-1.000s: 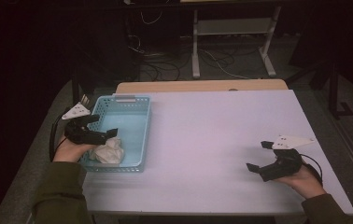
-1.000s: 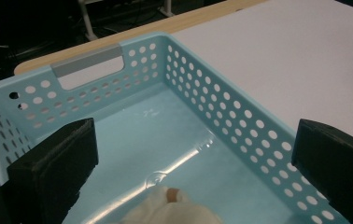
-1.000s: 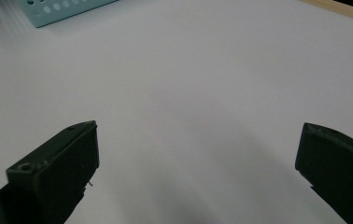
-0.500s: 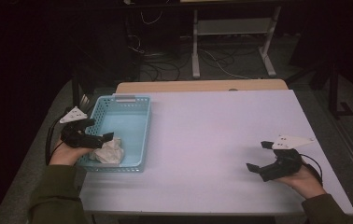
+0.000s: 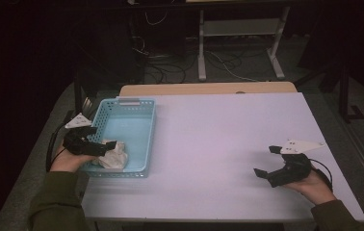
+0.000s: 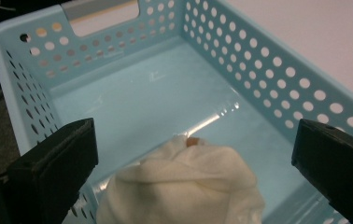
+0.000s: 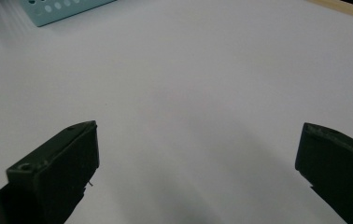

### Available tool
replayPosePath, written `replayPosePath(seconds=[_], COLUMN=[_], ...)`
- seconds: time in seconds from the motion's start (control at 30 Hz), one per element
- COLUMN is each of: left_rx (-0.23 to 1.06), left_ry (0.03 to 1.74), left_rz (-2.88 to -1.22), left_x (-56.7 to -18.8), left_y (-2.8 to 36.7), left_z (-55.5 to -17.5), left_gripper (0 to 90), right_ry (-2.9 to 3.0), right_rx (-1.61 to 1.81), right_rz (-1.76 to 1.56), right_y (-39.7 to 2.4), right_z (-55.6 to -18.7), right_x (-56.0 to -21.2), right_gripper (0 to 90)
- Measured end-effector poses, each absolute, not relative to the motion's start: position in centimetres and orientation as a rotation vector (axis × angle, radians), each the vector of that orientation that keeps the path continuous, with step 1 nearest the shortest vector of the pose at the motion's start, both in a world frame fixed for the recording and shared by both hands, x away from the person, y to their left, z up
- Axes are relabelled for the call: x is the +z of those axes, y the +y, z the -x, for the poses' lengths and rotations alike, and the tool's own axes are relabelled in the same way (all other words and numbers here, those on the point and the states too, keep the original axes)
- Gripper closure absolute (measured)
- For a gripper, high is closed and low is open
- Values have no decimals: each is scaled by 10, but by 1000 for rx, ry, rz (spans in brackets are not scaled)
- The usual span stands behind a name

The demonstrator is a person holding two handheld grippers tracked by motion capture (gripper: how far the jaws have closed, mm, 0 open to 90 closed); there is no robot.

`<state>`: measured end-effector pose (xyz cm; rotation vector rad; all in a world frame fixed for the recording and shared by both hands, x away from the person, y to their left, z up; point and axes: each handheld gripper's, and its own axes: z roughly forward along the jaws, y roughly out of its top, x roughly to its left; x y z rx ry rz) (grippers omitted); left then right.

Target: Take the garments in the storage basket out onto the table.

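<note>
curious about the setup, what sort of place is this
Probably a lab or workshop: a plain white table, loose cables on the floor behind, and a metal stand in a dim room.

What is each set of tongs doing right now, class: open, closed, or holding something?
Left tongs: open, over the cream cloth in the blue basket.
Right tongs: open, holding nothing.

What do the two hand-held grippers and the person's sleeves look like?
Both the left gripper and the right gripper are black, with two blocky jaws, a pale grey three-cornered plate on top and a dark trailing cable. The sleeves are olive green.
</note>
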<state>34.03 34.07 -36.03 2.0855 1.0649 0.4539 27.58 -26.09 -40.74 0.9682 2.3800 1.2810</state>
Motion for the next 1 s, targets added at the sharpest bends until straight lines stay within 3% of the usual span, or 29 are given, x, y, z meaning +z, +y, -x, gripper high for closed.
replayPosePath(seconds=[0.9, 1.0], left_rx=[386, 392], left_ry=[1114, 1118], left_rz=[-2277, -2286], left_x=[-376, -376], left_y=[337, 337], left_z=[-346, -346], left_gripper=[0, 59], right_ry=[2389, 2391], right_rx=[1277, 1275], right_rz=[-965, -966], right_y=[-261, -261], right_z=[-276, -276], right_x=[-408, -408], right_gripper=[0, 0])
